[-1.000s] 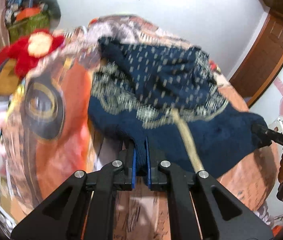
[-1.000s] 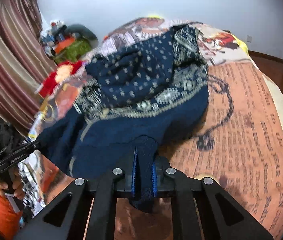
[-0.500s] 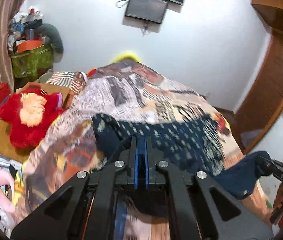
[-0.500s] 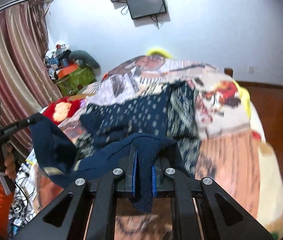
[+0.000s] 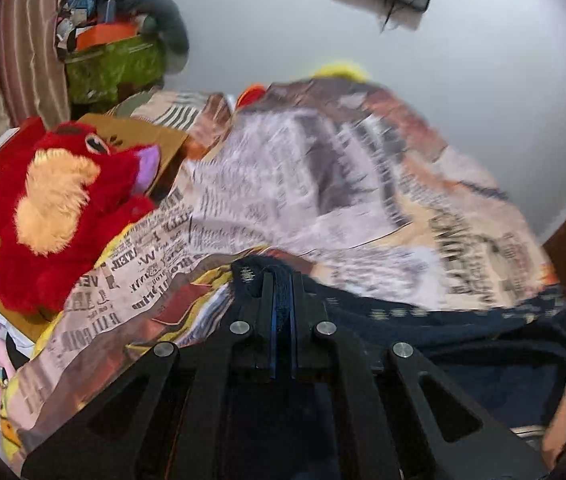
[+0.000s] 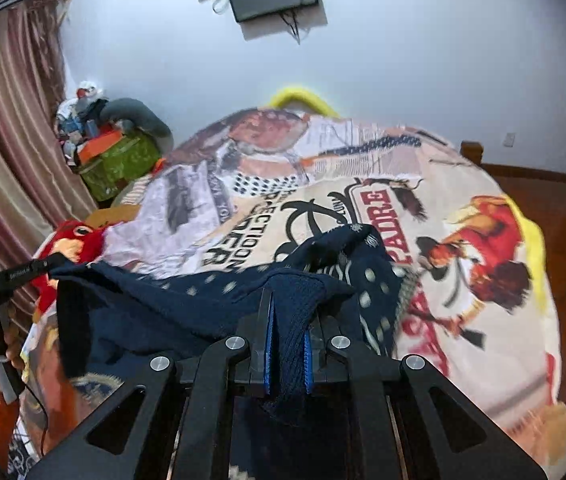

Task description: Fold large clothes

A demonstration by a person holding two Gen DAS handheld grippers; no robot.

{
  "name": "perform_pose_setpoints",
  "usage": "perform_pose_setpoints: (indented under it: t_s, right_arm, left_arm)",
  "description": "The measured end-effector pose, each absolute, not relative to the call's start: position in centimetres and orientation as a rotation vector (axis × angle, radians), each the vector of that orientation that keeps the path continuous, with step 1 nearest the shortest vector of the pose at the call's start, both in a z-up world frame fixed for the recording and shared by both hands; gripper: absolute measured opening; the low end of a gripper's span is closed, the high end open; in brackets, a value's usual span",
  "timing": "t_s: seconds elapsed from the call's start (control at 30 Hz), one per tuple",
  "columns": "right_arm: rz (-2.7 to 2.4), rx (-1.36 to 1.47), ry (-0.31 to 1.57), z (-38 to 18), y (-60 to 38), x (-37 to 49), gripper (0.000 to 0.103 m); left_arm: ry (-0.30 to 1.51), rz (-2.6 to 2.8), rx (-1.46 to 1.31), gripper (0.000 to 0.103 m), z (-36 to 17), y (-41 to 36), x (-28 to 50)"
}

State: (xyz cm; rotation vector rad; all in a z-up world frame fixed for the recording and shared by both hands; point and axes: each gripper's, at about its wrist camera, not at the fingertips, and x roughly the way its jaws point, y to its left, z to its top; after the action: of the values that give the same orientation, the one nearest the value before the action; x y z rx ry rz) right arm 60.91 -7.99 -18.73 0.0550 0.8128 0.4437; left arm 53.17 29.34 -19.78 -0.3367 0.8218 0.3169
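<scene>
The left gripper (image 5: 281, 308) and right gripper (image 6: 287, 320) each pinch a bunched edge of the navy knit garment (image 6: 187, 304), slung low across the printed bedspread (image 6: 463, 184) at frame centre; the loose, stretchy weave could slip free or sag unevenly, skewing the fold

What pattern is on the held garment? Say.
Navy garment with pale dots; clearest in the right wrist view.

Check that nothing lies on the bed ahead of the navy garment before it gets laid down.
Nothing visible does. Both the left gripper and the right gripper are shut on the navy garment, and the printed bedspread ahead looks bare. The red plush toy sits off the bed's left edge, clear of the path.
</scene>
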Motion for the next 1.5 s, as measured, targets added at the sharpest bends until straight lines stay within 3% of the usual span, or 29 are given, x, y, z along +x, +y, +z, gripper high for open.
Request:
perform_pose_setpoints:
  t_s: [0.3,0.47,0.57,0.63,0.67,0.7,0.83,1.1,1.37,1.5]
  right_arm:
    - [0.514,0.090,0.871,-22.3,-8.3,64.6,0.009]
    - [0.537,0.017,0.899,-21.0,-9.2,63.9,0.021]
    - [0.492,-0.009,0.885,-20.2,-10.0,63.1,0.027]
    - [0.404,-0.054,0.835,-19.3,-10.9,62.2,0.058]
    - [0.404,-0.053,0.806,-18.8,-11.6,61.7,0.062]
    - [0.408,-0.048,0.797,-18.4,-12.1,61.4,0.063]
    - [0.407,-0.052,0.777,-16.5,-12.9,59.3,0.066]
    - [0.505,-0.169,0.697,-15.2,-7.6,53.1,0.088]
    - [0.584,-0.408,0.779,-21.7,-0.5,51.3,0.091]
    - [0.583,-0.508,0.870,-26.0,-0.1,51.8,0.092]
  left_arm:
    - [0.952,0.324,-0.251,0.005,-25.6,29.4,54.8]
    - [0.973,0.310,-0.175,0.013,-24.3,28.7,54.1]
    - [0.962,0.320,-0.085,0.029,-22.6,27.8,52.9]
    - [0.950,0.309,-0.037,0.051,-21.4,27.1,52.1]
    - [0.941,0.298,-0.018,0.057,-20.7,26.8,51.7]
    - [0.928,0.285,0.001,0.065,-19.9,26.3,51.2]
    - [0.875,0.223,0.034,0.074,-16.9,23.9,49.0]
    - [0.874,0.016,-0.041,0.078,-16.9,17.9,47.3]
    - [0.999,-0.058,-0.010,0.079,-22.9,14.3,48.4]
    - [1.011,-0.045,0.008,0.090,-24.5,15.2,48.2]
